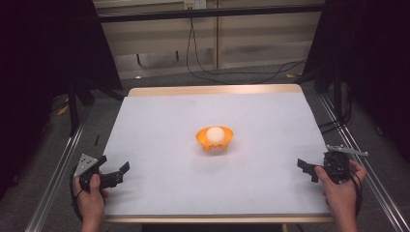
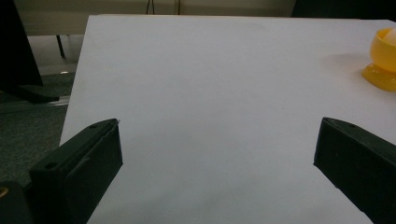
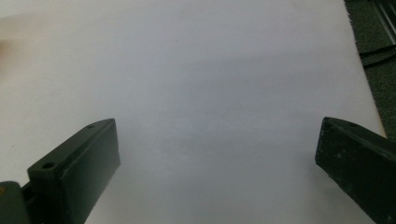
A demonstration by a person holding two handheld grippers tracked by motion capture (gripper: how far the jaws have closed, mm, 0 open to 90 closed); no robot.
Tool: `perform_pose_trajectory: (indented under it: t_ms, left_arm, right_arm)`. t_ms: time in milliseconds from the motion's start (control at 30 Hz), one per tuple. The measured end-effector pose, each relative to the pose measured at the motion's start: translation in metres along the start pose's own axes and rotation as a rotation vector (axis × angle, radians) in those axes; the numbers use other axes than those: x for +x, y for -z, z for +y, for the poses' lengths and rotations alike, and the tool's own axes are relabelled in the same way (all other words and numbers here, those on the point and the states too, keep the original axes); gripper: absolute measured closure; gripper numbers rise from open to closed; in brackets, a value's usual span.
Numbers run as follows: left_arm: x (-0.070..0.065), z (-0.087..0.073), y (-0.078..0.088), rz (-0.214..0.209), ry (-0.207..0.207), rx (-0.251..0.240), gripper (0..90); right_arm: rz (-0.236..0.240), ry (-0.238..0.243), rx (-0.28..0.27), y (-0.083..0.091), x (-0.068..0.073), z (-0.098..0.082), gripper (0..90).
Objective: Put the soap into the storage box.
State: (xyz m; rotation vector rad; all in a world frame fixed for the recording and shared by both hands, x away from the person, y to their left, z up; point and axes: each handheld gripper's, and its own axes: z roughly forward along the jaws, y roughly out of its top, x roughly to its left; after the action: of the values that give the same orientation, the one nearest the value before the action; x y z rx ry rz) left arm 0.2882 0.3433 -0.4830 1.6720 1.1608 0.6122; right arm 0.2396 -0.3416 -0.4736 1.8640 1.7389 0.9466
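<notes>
While both grippers wait at the lower corners of the high view, nothing is held yet. Left gripper sits lower left, fingers spread wide apart over bare white sheet; right gripper sits lower right, fingers likewise wide apart and empty.

Centre of the frame: a small orange plastic bowl with a scalloped rim and a little foot, standing upright on the white-covered table, well apart from both grippers. In the left gripper view the bowl shows at the upper right edge.

Contents: one pale, round ball or egg-like object, seated in the bowl and rising above its rim. Material cannot be told from here.

Handling, as judged: bowl looks light, thin-walled, stiff, probably slick; likely to skate on the sheet if nudged sideways. Best hold seems the rim wall, one finger inside and one outside, or across the narrower foot. The round object would roll once freed; if it is an egg, fragile, so a gentle close across its widest part. Tipping the bowl risks spilling it.
</notes>
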Motion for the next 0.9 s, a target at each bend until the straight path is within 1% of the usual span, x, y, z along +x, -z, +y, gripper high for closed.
perform_pose_trajectory:
  t_ms: [33, 133, 267, 367, 400, 433, 500, 600, 633, 667, 733, 833, 900]
  left_arm:
    - [0.0, 0.0, 0.0, 0.0, 0.0, 0.0, 0.9]
    - [0.0, 0.0, 0.0, 0.001, 0.0, -0.001, 0.9]
    - [0.0, 0.0, 0.0, 0.0, 0.001, 0.0, 0.9]
    - [-0.001, 0.0, 0.0, 0.002, 0.002, -0.003, 0.9]
    - [-0.001, 0.0, 0.0, 0.003, -0.006, -0.003, 0.9]
    - [-0.001, 0.0, 0.0, 0.002, -0.008, -0.002, 0.9]
    - [-0.001, 0.0, 0.0, 0.002, -0.009, -0.002, 1.0]
    - [-0.001, 0.0, 0.0, 0.003, -0.008, -0.002, 1.0]
    - [-0.001, 0.0, 0.0, 0.003, -0.007, -0.001, 1.0]
    - [-0.001, 0.0, 0.0, 0.004, -0.007, -0.001, 1.0]
    - [-0.001, 0.0, 0.0, 0.01, -0.008, -0.004, 1.0]
    - [-0.002, 0.0, 0.0, 0.011, -0.008, -0.005, 1.1]
    - [-0.002, 0.0, 0.001, 0.013, -0.013, -0.005, 1.1]
  right_arm:
    - [-0.01, 0.014, -0.004, 0.004, -0.005, -0.002, 0.0]
    - [-0.014, 0.009, -0.012, 0.007, -0.012, -0.004, 0.0]
    - [-0.003, 0.003, -0.029, 0.012, -0.021, -0.008, 0.0]
    - [0.004, 0.003, -0.032, 0.012, -0.027, -0.01, 0.0]
    - [0.006, 0.005, -0.034, 0.012, -0.028, -0.011, 0.0]
    - [0.005, 0.003, -0.037, 0.011, -0.029, -0.013, 0.0]
    - [-0.002, 0.012, -0.06, 0.011, -0.027, -0.015, 0.0]
    - [0.014, 0.01, -0.105, 0.014, -0.027, -0.019, 0.0]
    - [0.022, 0.005, -0.109, 0.014, -0.027, -0.02, 0.0]
    - [0.028, -0.002, -0.101, 0.013, -0.028, -0.02, 0.0]
    - [0.03, -0.009, -0.096, 0.013, -0.029, -0.021, 0.0]
    - [0.028, 0.0, -0.111, 0.014, -0.028, -0.022, 0.0]
    - [0.025, 0.01, -0.108, 0.013, -0.027, -0.023, 0.0]
